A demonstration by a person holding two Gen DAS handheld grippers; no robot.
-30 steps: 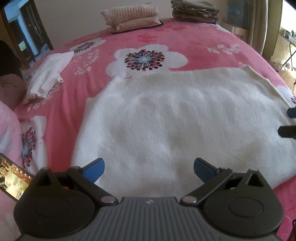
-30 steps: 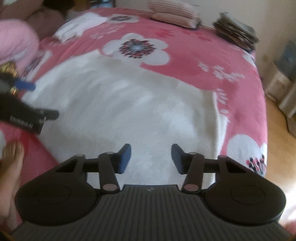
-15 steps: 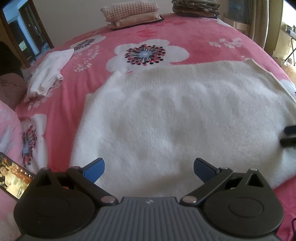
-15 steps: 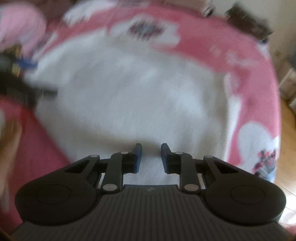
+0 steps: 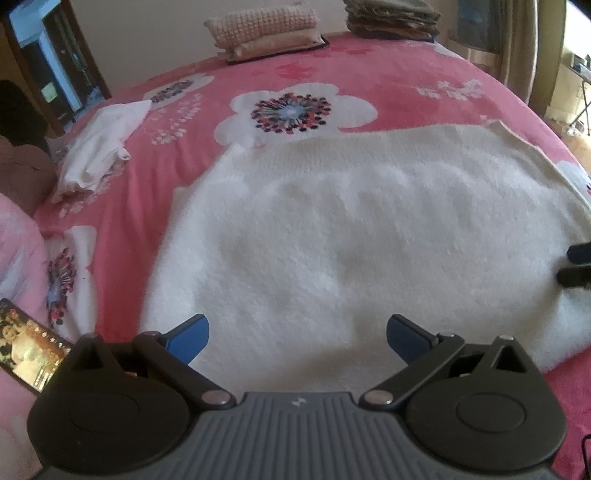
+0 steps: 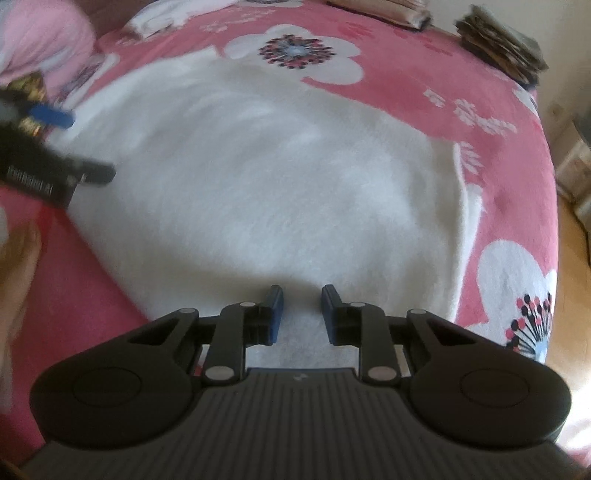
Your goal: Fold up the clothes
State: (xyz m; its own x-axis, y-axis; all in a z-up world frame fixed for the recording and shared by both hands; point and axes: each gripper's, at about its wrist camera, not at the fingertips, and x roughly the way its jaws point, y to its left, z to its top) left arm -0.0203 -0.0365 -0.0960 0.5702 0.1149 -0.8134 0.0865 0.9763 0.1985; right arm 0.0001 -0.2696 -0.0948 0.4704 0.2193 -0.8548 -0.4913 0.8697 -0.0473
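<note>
A fluffy white sweater lies spread flat on the pink floral bed cover. My left gripper is wide open over the sweater's near left edge, with nothing between its blue fingertips. My right gripper has its fingers drawn close together on the sweater at its near hem, and white fabric fills the narrow gap. The left wrist view shows the right gripper at the sweater's right edge. The right wrist view shows the left gripper, blurred, at the sweater's left side.
A folded white garment lies on the bed's left side. Checked cushions and a stack of folded clothes sit at the far end. A lit phone lies near left. A bare foot and wooden floor flank the bed.
My right gripper's fingers went from well apart to a narrow gap over the sweater's near hem and have stayed there. The left gripper stayed wide open and dropped slightly toward the sweater.
</note>
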